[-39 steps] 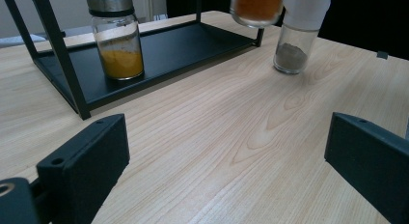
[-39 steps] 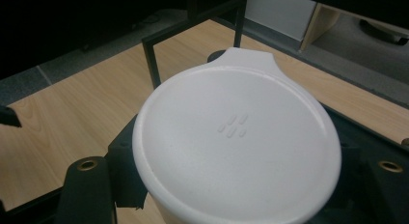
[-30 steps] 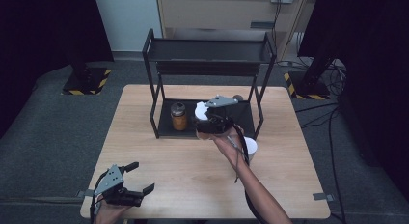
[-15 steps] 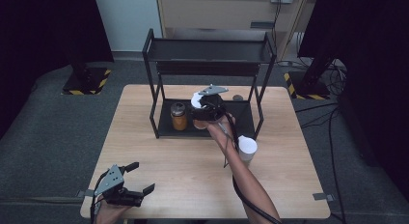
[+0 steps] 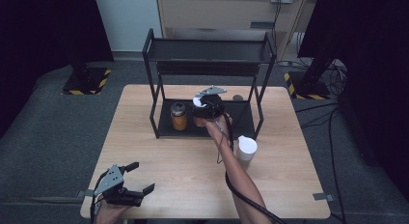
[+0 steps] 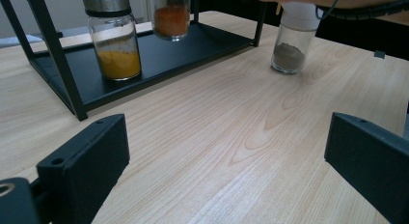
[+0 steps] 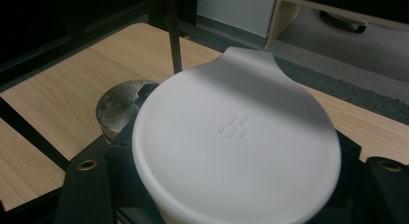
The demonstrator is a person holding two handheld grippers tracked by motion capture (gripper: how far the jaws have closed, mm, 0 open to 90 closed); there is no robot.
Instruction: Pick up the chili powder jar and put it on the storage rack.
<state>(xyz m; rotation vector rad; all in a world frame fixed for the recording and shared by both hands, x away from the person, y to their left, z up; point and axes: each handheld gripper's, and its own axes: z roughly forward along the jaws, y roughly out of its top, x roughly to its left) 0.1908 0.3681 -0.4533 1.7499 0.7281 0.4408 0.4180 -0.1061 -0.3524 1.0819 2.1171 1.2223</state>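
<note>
right tongs (image 5: 205, 107) moved into rack (image 5: 207, 50), clamping white-lidded jar (image 7: 236, 151)

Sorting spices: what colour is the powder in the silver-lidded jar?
Yellow-orange, clearest in the left gripper view: silver-lidded jar.

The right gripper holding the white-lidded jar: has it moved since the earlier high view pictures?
Yes. The right gripper carried the white-lidded jar left, nearer the orange-filled glass jar on the black metal rack.

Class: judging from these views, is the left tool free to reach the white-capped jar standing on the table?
Probably yes: the left tool is open, and bare table lies between it and the jar, though the right forearm passes close beside it.
</note>
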